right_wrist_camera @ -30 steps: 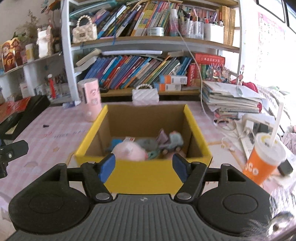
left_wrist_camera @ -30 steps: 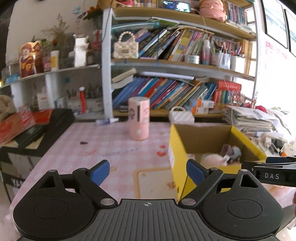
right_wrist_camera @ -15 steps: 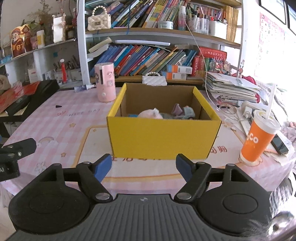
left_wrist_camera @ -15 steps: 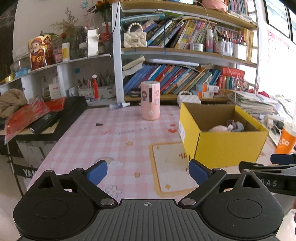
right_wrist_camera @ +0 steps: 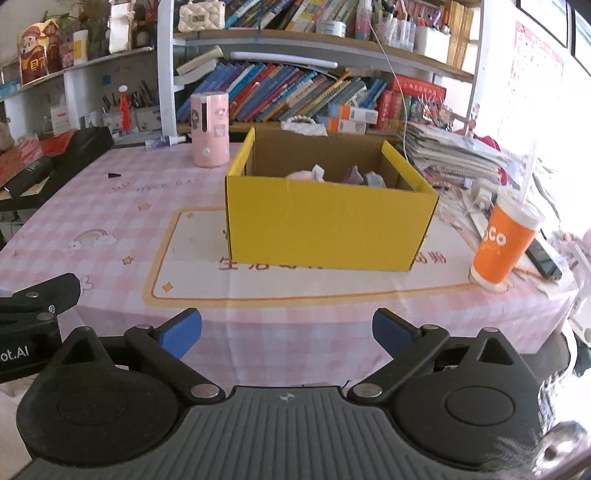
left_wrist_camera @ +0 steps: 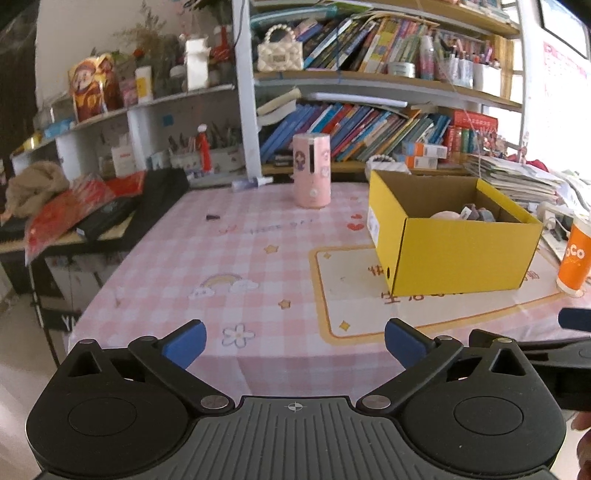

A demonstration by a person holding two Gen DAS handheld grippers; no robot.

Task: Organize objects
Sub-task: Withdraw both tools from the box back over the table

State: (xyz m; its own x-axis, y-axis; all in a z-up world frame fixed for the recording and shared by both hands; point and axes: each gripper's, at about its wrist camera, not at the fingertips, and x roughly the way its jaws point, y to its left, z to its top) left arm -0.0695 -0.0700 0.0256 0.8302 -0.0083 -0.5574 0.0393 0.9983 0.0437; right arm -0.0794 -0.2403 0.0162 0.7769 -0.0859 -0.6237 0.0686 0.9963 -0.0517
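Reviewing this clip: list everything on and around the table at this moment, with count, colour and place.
yellow box: one, yellow cardboard, open, on the table's cream mat
toys in the box: several, pink, purple, pale blue; exact count hidden
pink canister: one, behind the box's left corner
orange cup: one, with straw, right of the box
tablecloth: one, pink checked
bookshelves: behind the table, crowded with books
left gripper: open, empty
right gripper: open, empty

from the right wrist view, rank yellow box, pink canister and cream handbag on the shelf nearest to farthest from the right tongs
1. Yellow box: straight ahead of the right tongs, on the mat.
2. Pink canister: behind the box's left corner.
3. Cream handbag: high on the shelf, far left.
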